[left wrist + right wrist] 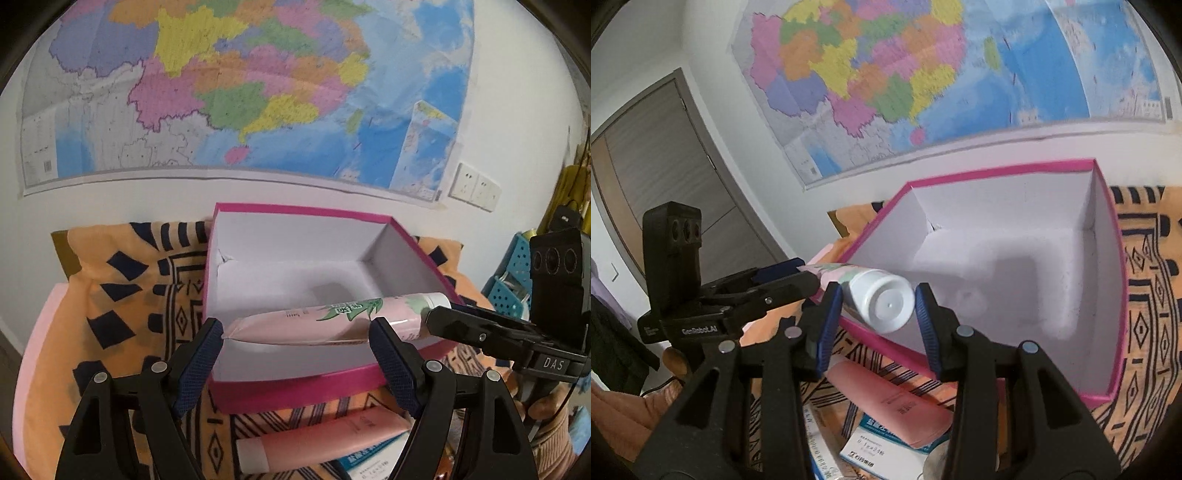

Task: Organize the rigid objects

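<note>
A pink tube [317, 321] with a green leaf print and a white cap [882, 304] hangs level over the near part of an open pink box [295, 384] with a bare white inside. My right gripper [879, 299] is shut on the tube just behind the cap; in the left wrist view it [439, 317] comes in from the right. My left gripper [299, 328] stands open and wide. The tube's crimped end sits at its left fingertip, and its right finger crosses in front of the tube's middle.
A second pink tube [325, 439] and blue-and-white medicine boxes [879, 439] lie on the orange patterned cloth [122, 295] in front of the box. A blue perforated basket [513, 280] stands at the right. The wall with a map is right behind the box.
</note>
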